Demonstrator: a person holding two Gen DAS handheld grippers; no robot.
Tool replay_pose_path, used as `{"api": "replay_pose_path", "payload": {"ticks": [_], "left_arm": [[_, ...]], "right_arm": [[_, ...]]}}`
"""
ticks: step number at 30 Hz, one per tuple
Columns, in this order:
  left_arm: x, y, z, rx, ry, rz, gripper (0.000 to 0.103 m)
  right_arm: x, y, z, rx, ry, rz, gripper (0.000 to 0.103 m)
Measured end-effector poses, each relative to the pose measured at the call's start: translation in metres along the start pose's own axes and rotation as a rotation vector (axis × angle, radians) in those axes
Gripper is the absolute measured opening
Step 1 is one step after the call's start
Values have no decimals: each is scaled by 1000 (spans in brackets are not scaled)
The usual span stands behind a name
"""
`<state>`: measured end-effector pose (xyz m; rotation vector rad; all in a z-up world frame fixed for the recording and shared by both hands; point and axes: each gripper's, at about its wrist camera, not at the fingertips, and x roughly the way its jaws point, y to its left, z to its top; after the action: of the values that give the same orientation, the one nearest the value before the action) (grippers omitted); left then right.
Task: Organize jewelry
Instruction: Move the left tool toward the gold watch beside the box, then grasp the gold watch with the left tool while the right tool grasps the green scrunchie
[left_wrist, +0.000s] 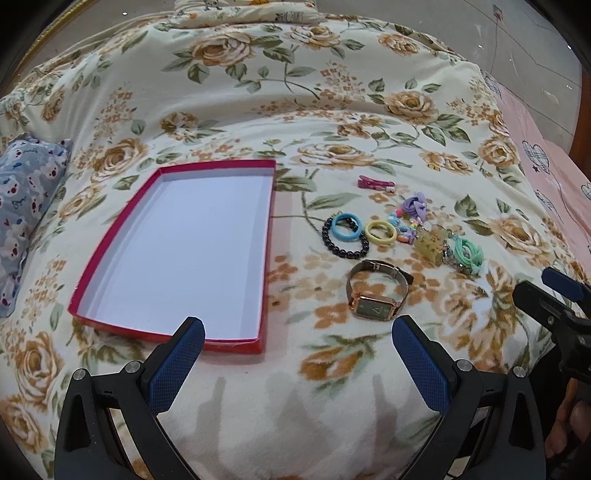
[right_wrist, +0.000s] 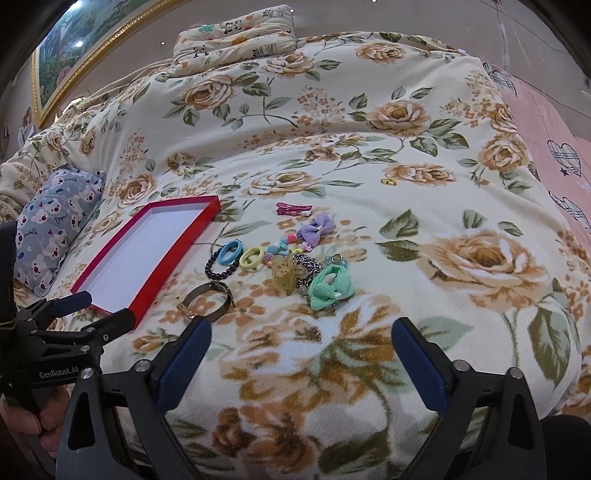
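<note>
Left wrist view: both claws, left claw (left_wrist: 297, 332) and right claw (right_wrist: 301, 332), gape wide and empty over a soft bed (left_wrist: 258, 110); the tangled jewelry (left_wrist: 406, 232) beside the empty red box (left_wrist: 177, 251) could snag together when lifted.

A shallow red tray (left_wrist: 110, 266) with a white floor lies open and empty on the bed. To its right the jewelry is clustered: a black bead bracelet (left_wrist: 345, 251) under a blue ring (left_wrist: 346, 230), a yellow ring (left_wrist: 381, 233), a purple bow (left_wrist: 415, 204), a mint bow (left_wrist: 469, 254) and a pink clip (left_wrist: 375, 182). Nearest lies a rose-gold watch (left_wrist: 376, 291) with a square green face.
</note>
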<state>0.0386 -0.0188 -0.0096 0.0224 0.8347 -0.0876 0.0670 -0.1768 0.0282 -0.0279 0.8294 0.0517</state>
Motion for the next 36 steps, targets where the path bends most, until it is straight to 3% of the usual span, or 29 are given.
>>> {"api": "replay_pose_path", "payload": {"ticks": [5, 7, 12, 19, 27, 30, 35, 36], "left_arm": [[15, 1, 9, -6, 40, -26, 97], [23, 1, 16, -6, 57, -39, 89], [41, 3, 35, -9, 86, -73, 81], [70, -3, 55, 44, 124, -65, 72], [97, -17, 61, 90, 172, -67, 64], [107, -17, 59, 90, 199, -80, 52], [118, -18, 59, 91, 222, -110, 31], [118, -19, 60, 96, 220, -116, 21]], "right_arm": [[12, -6, 5, 9, 40, -16, 79], [17, -11, 8, 22, 60, -16, 75], [27, -20, 14, 52, 66, -12, 66], [41, -34, 22, 103, 124, 4, 46], [65, -40, 25, 123, 187, 20, 38], [73, -38, 25, 118, 207, 27, 36], [82, -37, 21, 113, 238, 33, 16], [82, -37, 21, 114, 238, 32, 16]]}}
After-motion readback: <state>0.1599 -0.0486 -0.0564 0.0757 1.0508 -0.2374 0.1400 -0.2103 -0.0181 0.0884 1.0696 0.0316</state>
